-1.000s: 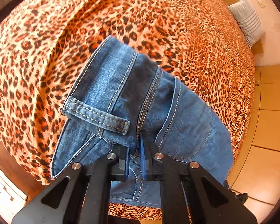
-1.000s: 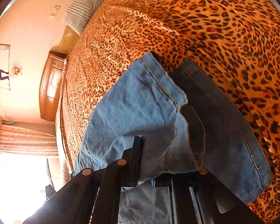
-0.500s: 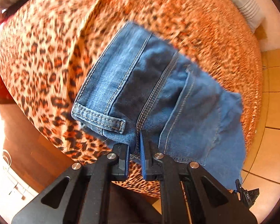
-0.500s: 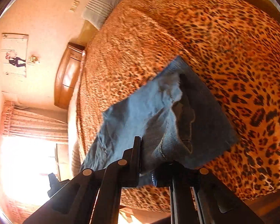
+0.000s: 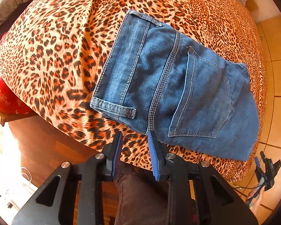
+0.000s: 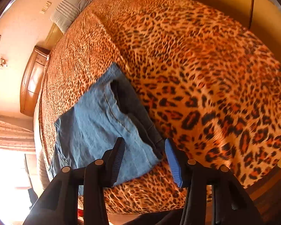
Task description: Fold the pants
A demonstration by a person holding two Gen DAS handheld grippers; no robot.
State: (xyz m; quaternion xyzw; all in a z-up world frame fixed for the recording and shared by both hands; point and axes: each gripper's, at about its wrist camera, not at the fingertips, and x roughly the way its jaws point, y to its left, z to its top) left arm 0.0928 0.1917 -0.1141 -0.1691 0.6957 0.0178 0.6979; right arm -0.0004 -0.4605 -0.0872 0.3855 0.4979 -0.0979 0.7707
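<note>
Now both claws gape — left claw [image 5: 134,140], right claw [image 6: 144,146] — off folded jeans [image 5: 174,86].

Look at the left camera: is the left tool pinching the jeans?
No. The left tool is open, its two blue pads spread apart just off the edge of the folded jeans, which lie on the leopard-print bedspread.
</note>
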